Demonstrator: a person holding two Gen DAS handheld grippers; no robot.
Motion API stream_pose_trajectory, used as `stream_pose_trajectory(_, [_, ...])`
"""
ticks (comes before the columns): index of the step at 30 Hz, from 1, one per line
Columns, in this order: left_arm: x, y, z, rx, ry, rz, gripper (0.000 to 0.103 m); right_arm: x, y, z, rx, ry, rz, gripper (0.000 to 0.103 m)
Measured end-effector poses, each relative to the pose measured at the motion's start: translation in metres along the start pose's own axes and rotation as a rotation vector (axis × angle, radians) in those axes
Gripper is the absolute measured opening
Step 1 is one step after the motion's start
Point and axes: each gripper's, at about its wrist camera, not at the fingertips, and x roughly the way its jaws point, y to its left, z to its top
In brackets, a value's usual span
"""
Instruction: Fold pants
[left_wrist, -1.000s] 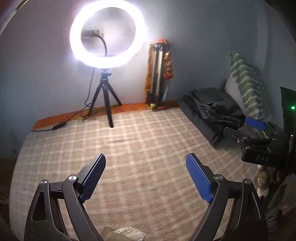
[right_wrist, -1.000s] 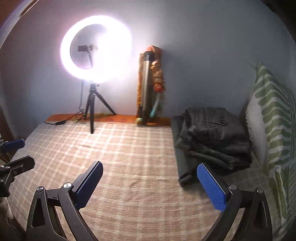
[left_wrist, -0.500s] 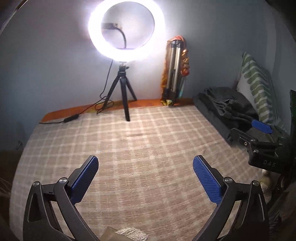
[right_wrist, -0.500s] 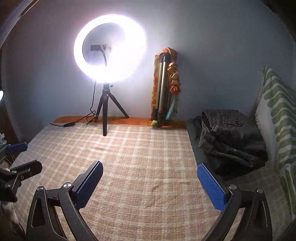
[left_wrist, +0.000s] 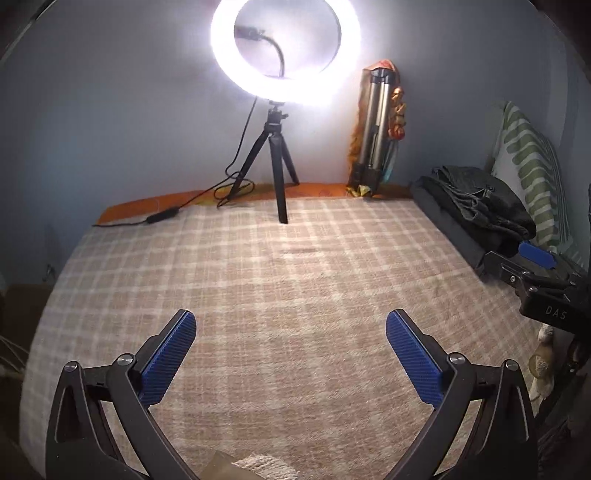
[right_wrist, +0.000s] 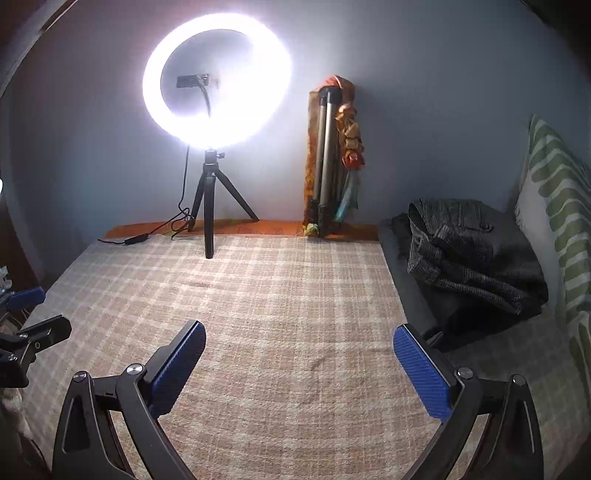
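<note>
Dark grey pants (right_wrist: 476, 254) lie crumpled in a pile at the far right of the bed, on a dark folded cloth (right_wrist: 417, 295); they also show in the left wrist view (left_wrist: 480, 203). My left gripper (left_wrist: 291, 343) is open and empty above the checked blanket (left_wrist: 295, 280), well left of the pants. My right gripper (right_wrist: 299, 354) is open and empty above the blanket (right_wrist: 258, 295), its right finger (right_wrist: 421, 369) close to the dark cloth's near end. The right gripper also shows at the right edge of the left wrist view (left_wrist: 535, 269).
A lit ring light on a small tripod (right_wrist: 210, 206) stands at the far edge, its cable (left_wrist: 166, 216) trailing left. A folded tripod wrapped in cloth (right_wrist: 332, 158) leans on the wall. A green striped pillow (right_wrist: 557, 206) stands right of the pants.
Both grippers have swung left, so the ring light and pants sit further right in both views. Both stay open and empty.
</note>
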Motion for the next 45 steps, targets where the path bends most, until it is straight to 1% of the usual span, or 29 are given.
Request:
stream_pose_trajectory(6, [-0.0015, 0.0047, -0.0014, -0.002, -0.004, 0.012, 0.102, 0.0035, -0.0008, -0.0025, 0.003, 0.014, 0.000, 0.103])
stream_pose_trajectory(11, [-0.0026, 0.0054, -0.0033, 0.011, -0.014, 0.017, 0.102, 0.0067, 0.0004, -0.0050, 0.007, 0.040, 0.023, 0.103])
stream_pose_trajectory(15, [0.0002, 0.0081, -0.0047, 0.007, -0.001, 0.014, 0.102, 0.0086, -0.0001, -0.0068, 0.014, 0.052, 0.022, 0.103])
stream_pose_trajectory(45, [-0.0037, 0.0096, -0.0067, 0.020, -0.010, 0.010, 0.102, 0.0075, 0.0020, -0.0057, 0.008, 0.049, 0.024, 0.103])
